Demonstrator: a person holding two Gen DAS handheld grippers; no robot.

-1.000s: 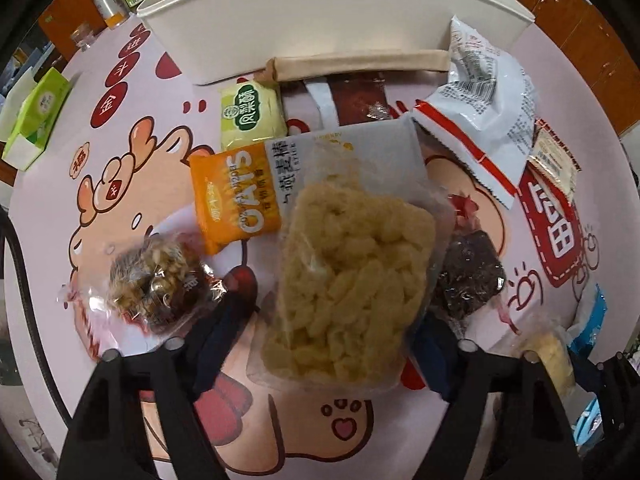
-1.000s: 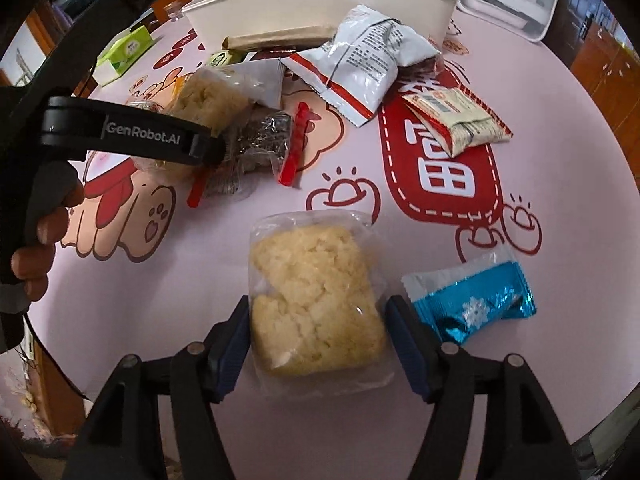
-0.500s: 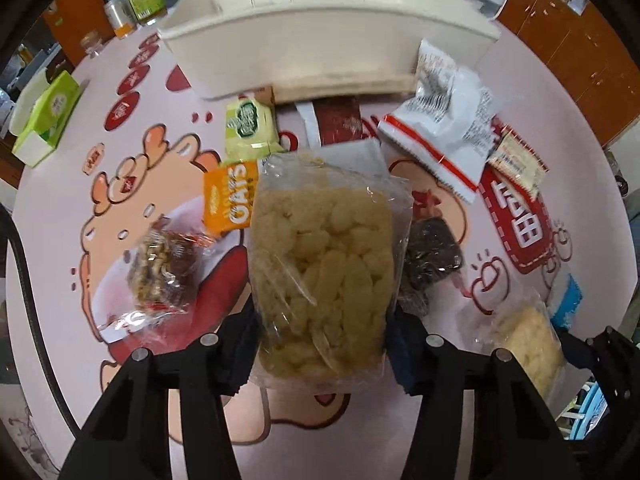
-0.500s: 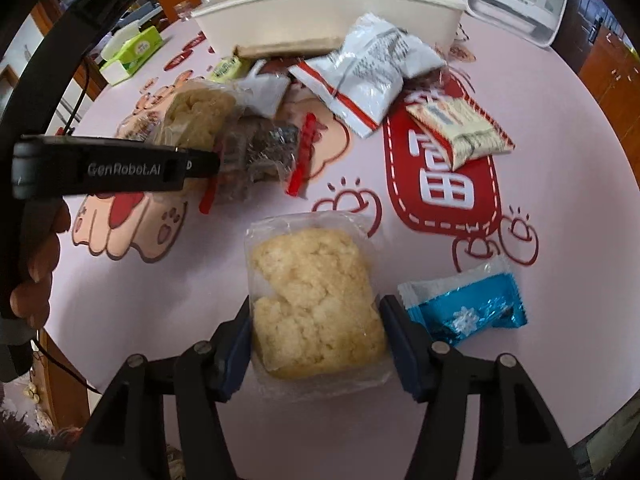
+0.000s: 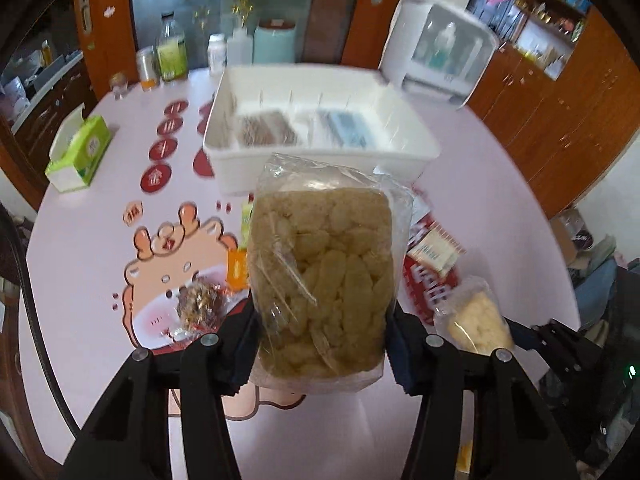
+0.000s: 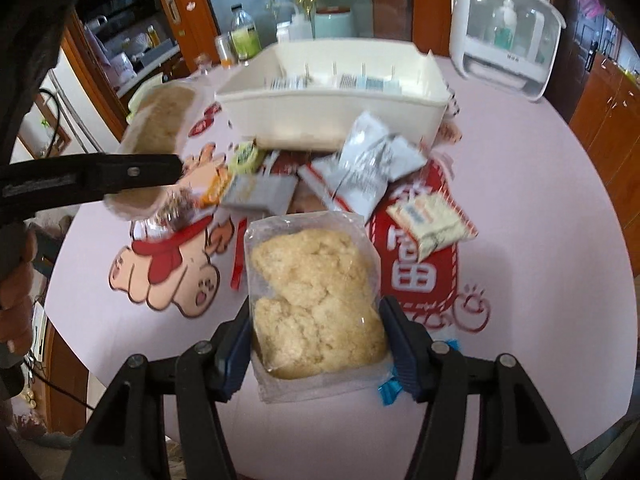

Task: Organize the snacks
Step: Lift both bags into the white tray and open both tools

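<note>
Left gripper [image 5: 320,344] grasps a puffed-snack bag [image 5: 324,276], right gripper [image 6: 316,344] a rice-cracker bag [image 6: 316,300], both short of the white bin [image 6: 332,120]

Home dining room: wooden cabinets [image 5: 560,128], round cartoon-print table [image 5: 100,208].

Grippers: two, left gripper [image 5: 320,344] and right gripper [image 6: 316,344]
Clear bags of puffed snack: two, tall bag [image 5: 324,276], pale bag [image 6: 316,304]
White bin [image 6: 332,120]: one
Tissue box [image 5: 78,154]: one
Silver packet [image 6: 364,168]: one
</note>
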